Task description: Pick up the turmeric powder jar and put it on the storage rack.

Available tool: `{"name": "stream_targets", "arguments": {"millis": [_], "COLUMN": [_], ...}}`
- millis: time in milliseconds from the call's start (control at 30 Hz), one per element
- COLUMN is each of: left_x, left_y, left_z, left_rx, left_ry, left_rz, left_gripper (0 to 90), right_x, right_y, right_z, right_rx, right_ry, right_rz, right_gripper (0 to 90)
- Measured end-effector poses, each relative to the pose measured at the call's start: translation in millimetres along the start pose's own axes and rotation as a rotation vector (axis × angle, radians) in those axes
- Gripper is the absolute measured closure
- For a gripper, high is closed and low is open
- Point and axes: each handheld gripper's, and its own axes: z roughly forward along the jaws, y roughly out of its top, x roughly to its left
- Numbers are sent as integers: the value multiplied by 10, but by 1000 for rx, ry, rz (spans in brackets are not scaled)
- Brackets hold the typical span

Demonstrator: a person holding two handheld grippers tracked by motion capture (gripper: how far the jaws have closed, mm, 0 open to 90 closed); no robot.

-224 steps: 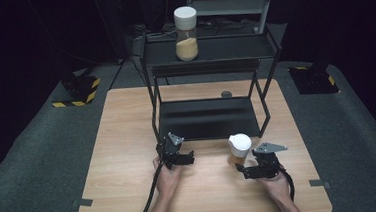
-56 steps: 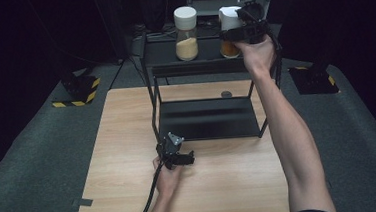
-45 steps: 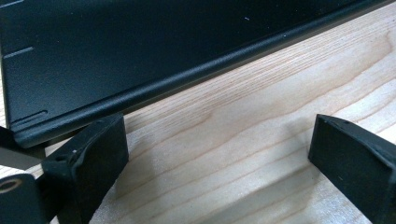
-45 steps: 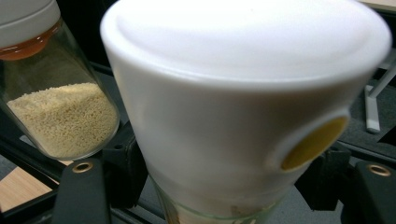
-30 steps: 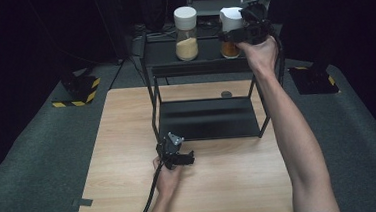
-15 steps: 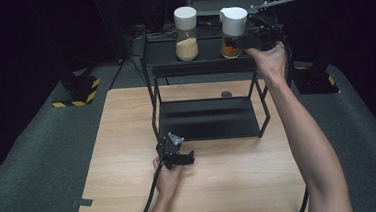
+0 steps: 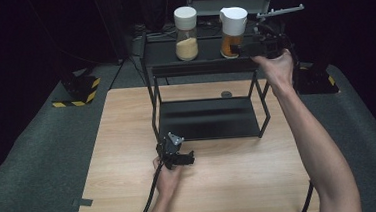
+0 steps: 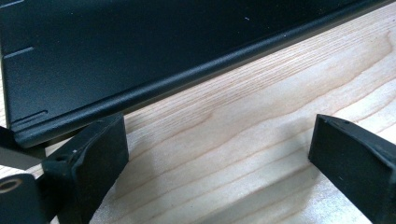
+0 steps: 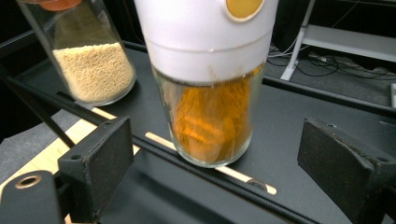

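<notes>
R gripper (image 7: 246, 46) has backed off to the right since prev frame, jaws just opening, now wide, off the glass. Orange spice jar (image 9: 208, 88) stands upright on rack's top shelf (image 7: 207, 49) ahead of and between the jaws, beside beige jar (image 7: 186, 33). L gripper (image 8: 219, 154) jaws wide over table (image 8: 261, 116), nothing between.

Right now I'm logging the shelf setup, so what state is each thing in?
Orange spice jar: upright on the rack's top shelf, white lid on, not gripped.
Pale granule jar: upright beside it, lid on.
Black rack: lower shelf bare.
Right gripper: jaws just opening, apart from the orange spice jar.
Left gripper: open, nothing between its jaws, low over the wooden table.
</notes>
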Motion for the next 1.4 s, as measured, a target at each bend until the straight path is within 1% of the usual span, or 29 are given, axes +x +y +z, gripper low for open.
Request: {"name": "stream_targets", "arguments": {"millis": [67,300,467,600,667,967,1067,1400], "left_x": [-1,4,5,5,7,5,5,5], "left_y": [3,6,7,7,10,6,7,4], "left_z": [-1,-3,-3,-3,-4,-3,-3,-1], "left_rx": [2,4,4,5,6,4,4,2], "left_ry": [1,0,0,0,-1,0,0,0], "left_rz": [1,3,4,4,6,4,4,4], "left_gripper": [48,47,47,47,47,47,47,47], "right_x": [-15,-96,-129,-122,-141,-158,-153,-181], "right_y": [-20,-86,-143,-185,-203,-302,-323,-421], "right_z": [-22,-65,-98,-124,-133,-196,-212,-282], "right_rx": [1,2,-1,4,10,0,6,-1], "right_ry": [3,5,8,-11,-8,-7,-10,-1], "right_rz": [-2,14,12,-2,-4,-15,-24,-25], "right_gripper": [100,101,101,102,103,105,105,109]}}
